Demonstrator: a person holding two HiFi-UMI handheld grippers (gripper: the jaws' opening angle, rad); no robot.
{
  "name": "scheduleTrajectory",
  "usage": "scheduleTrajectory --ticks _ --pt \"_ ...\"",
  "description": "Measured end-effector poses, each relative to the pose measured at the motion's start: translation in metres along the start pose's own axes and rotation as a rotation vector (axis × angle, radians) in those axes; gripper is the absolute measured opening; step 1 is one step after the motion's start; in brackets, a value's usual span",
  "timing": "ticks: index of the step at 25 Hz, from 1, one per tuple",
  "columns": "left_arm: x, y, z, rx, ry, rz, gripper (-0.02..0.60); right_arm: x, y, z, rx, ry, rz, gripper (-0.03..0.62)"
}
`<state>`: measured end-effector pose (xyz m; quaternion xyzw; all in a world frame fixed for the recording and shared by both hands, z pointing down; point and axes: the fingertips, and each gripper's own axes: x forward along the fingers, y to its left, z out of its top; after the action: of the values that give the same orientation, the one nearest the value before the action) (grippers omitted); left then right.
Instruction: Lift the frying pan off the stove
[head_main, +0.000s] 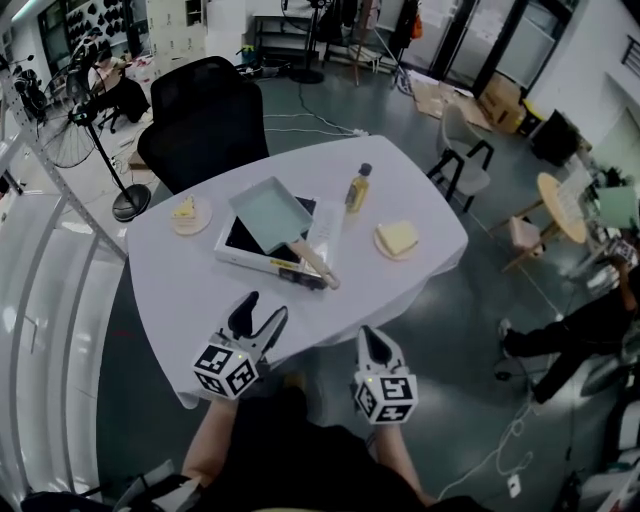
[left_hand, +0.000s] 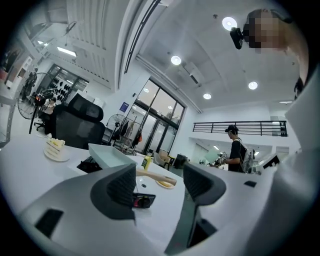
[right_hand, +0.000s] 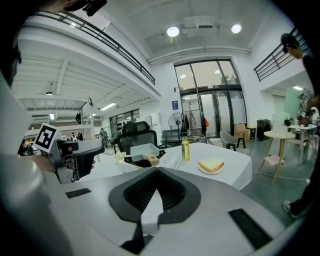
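Note:
A pale rectangular frying pan (head_main: 268, 213) with a wooden handle (head_main: 315, 263) rests on a flat black-topped stove (head_main: 240, 245) in the middle of the white table (head_main: 190, 300). Its handle points toward the near edge. My left gripper (head_main: 264, 310) hovers open over the table's front edge, a short way short of the stove, with nothing between its jaws. In the left gripper view the pan (left_hand: 110, 156) and handle (left_hand: 157, 177) lie ahead of the open left gripper (left_hand: 160, 185). My right gripper (head_main: 371, 338) is shut and empty, just off the table's front edge. The right gripper (right_hand: 156, 172) faces the pan (right_hand: 145, 150).
A yellow oil bottle (head_main: 357, 188) stands right of the stove. A plate with a bread slice (head_main: 397, 239) lies further right, and a plate with cake (head_main: 188, 214) left of the stove. A black office chair (head_main: 205, 120) stands behind the table.

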<state>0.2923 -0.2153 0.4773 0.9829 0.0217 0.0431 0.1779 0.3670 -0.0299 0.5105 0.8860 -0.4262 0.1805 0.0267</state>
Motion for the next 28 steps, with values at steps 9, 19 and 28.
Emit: scheduleTrajectory --ticks 9,19,28 --pt "0.046 0.030 0.008 -0.034 0.005 0.020 0.282 0.051 -0.022 0.014 -0.004 0.032 0.016 0.006" --pt "0.068 0.055 -0.008 -0.136 -0.013 0.051 0.282 0.092 -0.035 0.019 -0.008 0.053 0.056 0.006" --pt "0.065 0.047 -0.026 -0.240 0.000 0.071 0.282 0.105 -0.040 0.012 -0.001 0.084 0.095 0.006"
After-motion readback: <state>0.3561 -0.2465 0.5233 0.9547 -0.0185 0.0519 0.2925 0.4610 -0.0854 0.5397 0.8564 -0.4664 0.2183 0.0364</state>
